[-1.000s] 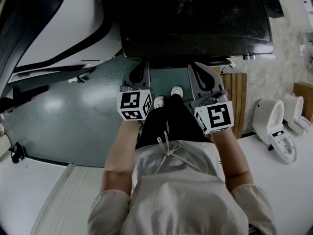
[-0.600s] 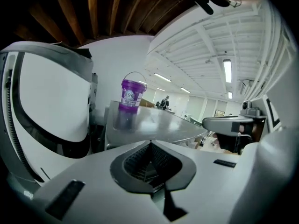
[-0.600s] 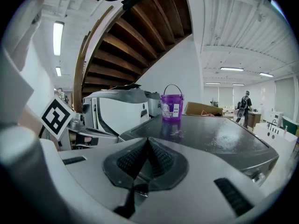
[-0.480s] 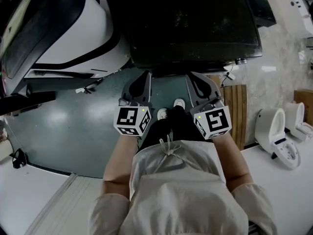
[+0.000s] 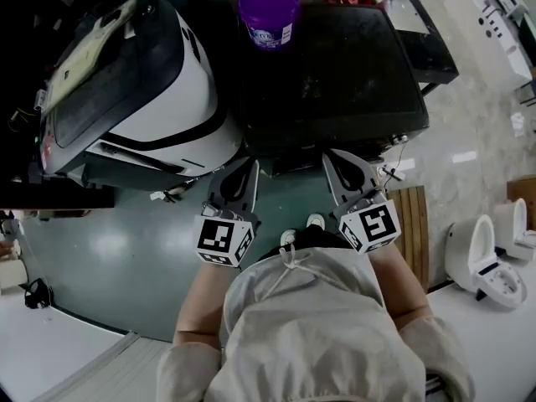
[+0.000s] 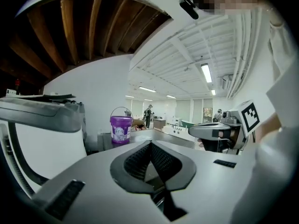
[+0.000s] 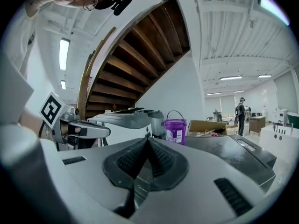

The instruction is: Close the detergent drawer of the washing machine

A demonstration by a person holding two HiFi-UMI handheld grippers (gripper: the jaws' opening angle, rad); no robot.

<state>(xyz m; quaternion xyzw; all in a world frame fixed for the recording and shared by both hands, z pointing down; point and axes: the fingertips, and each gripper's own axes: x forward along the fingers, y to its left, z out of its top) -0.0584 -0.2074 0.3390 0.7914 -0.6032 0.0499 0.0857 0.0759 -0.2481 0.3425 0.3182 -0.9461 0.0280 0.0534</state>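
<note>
head view: a person stands at the dark-topped washer (image 5: 335, 65), with a purple bucket (image 5: 268, 11) at its far edge and a white machine (image 5: 142, 82) beside it on the left. the left gripper (image 5: 249, 167) and right gripper (image 5: 332, 157) hover side by side just short of the washer's near edge, touching nothing. the drawer is not in sight; it is likely on the front face, hidden under that edge.

left gripper view: the jaws are pressed tip to tip with nothing between them. the bucket stands ahead on the washer top, and the right gripper is off to the right.

right gripper view: its jaws meet too, empty, aimed over the washer top toward the bucket.

the step looks like the approach. done well, one gripper drops to the front face and finds the drawer. it then lays its closed tips flat on the drawer's face and pushes straight in until flush; a skewed push could jam it.
</note>
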